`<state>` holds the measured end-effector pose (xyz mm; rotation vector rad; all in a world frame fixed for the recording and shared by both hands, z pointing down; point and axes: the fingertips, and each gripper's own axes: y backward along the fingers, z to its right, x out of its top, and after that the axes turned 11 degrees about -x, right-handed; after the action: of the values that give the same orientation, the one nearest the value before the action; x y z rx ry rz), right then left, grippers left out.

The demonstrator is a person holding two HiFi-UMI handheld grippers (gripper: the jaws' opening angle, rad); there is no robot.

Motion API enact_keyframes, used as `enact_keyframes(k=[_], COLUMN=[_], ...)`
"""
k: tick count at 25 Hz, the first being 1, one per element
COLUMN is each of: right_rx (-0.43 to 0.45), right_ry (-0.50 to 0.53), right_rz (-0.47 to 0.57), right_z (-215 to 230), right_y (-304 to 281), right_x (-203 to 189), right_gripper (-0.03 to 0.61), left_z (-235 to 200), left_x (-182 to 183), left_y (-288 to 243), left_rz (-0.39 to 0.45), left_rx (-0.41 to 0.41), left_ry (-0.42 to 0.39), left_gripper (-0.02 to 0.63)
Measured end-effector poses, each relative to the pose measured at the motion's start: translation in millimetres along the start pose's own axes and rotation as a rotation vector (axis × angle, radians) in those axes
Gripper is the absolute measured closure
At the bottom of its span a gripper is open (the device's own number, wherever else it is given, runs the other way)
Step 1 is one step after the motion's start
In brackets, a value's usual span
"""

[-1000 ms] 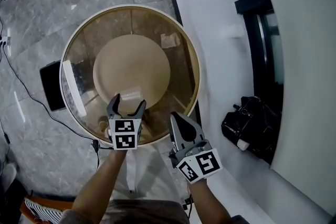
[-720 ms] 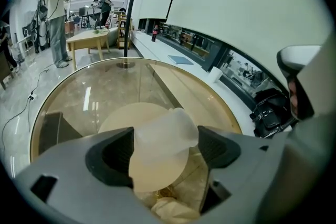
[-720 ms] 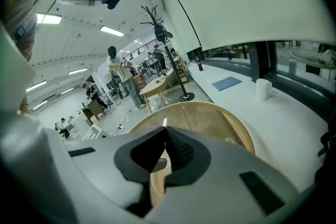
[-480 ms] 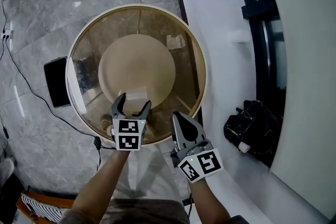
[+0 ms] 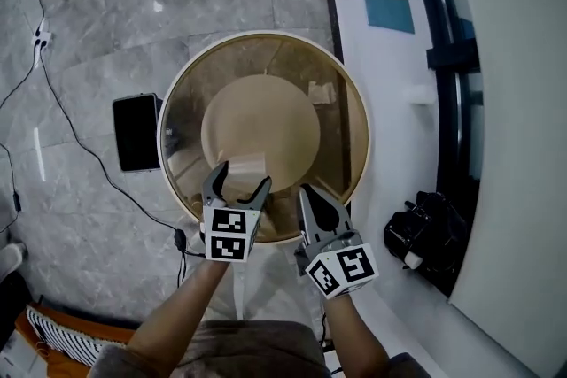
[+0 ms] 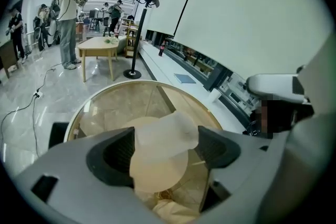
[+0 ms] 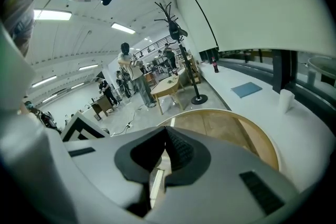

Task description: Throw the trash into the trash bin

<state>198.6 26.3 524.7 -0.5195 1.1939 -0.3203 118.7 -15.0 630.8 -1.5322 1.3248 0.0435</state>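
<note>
At six o'clock over the glass desk (image 5: 266, 34), your left gripper (image 5: 239, 178) clamps a pale scrap (image 5: 246, 164) across its middle, likely light and crushable; your right gripper (image 5: 308, 189) sits closed, empty.

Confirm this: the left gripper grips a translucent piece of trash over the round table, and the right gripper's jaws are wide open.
Wrong about the right gripper: the right gripper view shows its jaws shut, nothing between them. The rest holds: the left gripper grips the translucent piece of trash over the round table.
</note>
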Motion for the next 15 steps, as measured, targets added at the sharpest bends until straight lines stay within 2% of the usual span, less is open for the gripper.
enact_keyframes(k=[7, 15], right_rx=[0.086, 0.227], right_ry=[0.048, 0.123], right_rz=[0.0, 0.001], right_z=[-70, -168], right_y=[4, -7], right_x=[40, 62], right_gripper=[0.561, 0.561], left_z=[-21, -72], left_x=[44, 57], left_y=[94, 179], left_rz=[0.074, 0.159], left_rx=[0.061, 0.175], left_ry=[0.017, 0.073], left_gripper=[0.229, 0.229])
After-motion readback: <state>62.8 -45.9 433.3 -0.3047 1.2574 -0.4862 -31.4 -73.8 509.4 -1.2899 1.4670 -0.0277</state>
